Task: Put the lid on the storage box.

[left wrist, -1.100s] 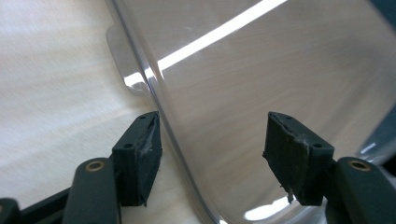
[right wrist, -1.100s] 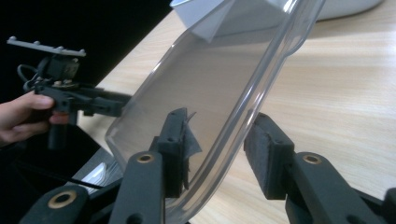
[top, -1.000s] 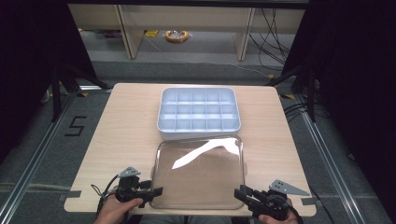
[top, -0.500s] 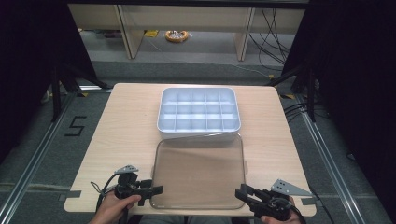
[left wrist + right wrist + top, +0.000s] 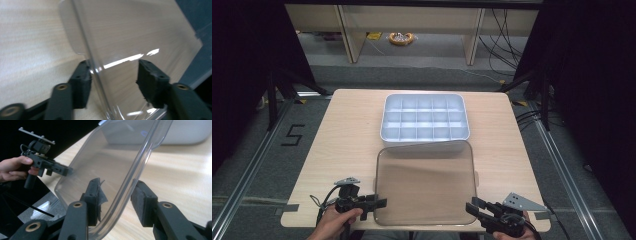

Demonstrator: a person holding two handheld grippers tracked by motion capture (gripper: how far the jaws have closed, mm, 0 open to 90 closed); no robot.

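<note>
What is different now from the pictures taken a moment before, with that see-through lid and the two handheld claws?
The clear lid no longer flashes the bright glare it showed a second ago, so its tilt has shifted a little. The left gripper has just been closing its jaws, with the lid's near left corner between them. The right gripper keeps its grip on the near right corner. The divided white tray and both hands stayed put.

lid: glare streak gone | left gripper: fingers just closing about lid edge
</note>
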